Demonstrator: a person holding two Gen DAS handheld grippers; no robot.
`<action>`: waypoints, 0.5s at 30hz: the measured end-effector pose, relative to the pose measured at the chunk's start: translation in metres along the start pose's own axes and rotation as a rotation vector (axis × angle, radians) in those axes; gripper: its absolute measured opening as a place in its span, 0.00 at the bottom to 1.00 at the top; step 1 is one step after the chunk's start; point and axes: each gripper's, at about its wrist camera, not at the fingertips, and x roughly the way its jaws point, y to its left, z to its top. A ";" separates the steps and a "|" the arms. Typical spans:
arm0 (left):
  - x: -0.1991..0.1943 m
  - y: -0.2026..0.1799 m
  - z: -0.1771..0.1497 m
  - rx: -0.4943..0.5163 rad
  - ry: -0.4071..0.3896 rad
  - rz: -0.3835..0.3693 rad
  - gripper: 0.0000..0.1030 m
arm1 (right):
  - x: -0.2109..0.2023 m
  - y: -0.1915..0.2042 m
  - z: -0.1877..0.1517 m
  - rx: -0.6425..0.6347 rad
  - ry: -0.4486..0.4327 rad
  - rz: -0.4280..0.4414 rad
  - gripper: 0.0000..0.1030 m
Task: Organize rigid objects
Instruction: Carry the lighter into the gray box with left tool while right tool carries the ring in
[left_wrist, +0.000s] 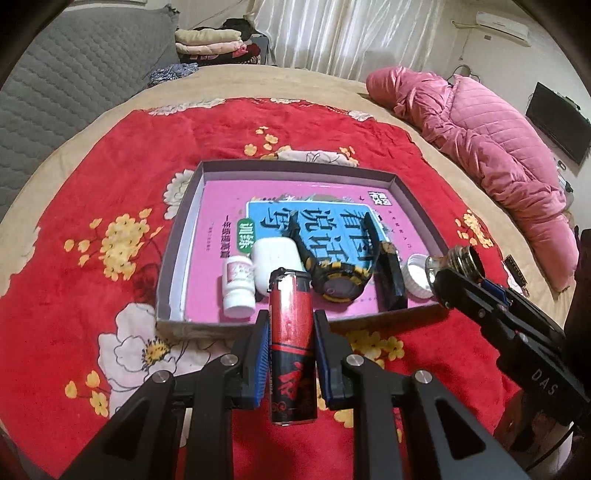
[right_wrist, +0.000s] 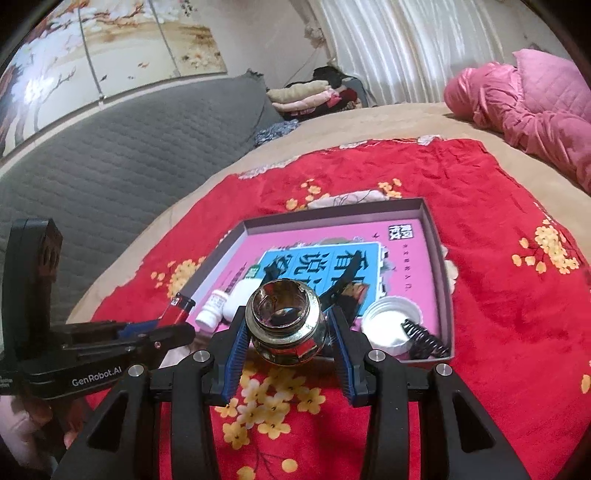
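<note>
A bed fills the room, spread with a tan cover and, over that, a red flowered blanket. A grey quilted headboard rises along the bed's left edge, folded clothes are stacked beyond its far edge before white curtains, and a pink quilted jacket lies along its right edge.

A shallow cardboard tray sits in the middle of the blanket, lined with a pink and blue book cover. Along the tray's near wall, from left to right, lie a small white pill bottle, a larger white bottle, a black and yellow wristwatch, a black rectangular item and, in the near right corner, a white cap with its open side up.

The left tongs are clamped on a red and black lighter, held upright in the air just before the tray's near wall. To the right, the right tongs are clamped on a shiny round metal fitting with a threaded open mouth, held above the tray's near right corner, close to the white cap.
</note>
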 end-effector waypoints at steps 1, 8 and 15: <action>0.000 0.000 0.001 0.002 -0.002 0.000 0.22 | 0.000 -0.002 0.001 0.005 -0.003 -0.001 0.42; 0.003 0.000 0.013 0.008 -0.010 0.005 0.22 | -0.012 -0.020 0.015 0.013 -0.055 -0.060 0.42; 0.021 0.001 0.029 0.010 -0.002 0.022 0.22 | -0.023 -0.043 0.028 0.039 -0.104 -0.125 0.42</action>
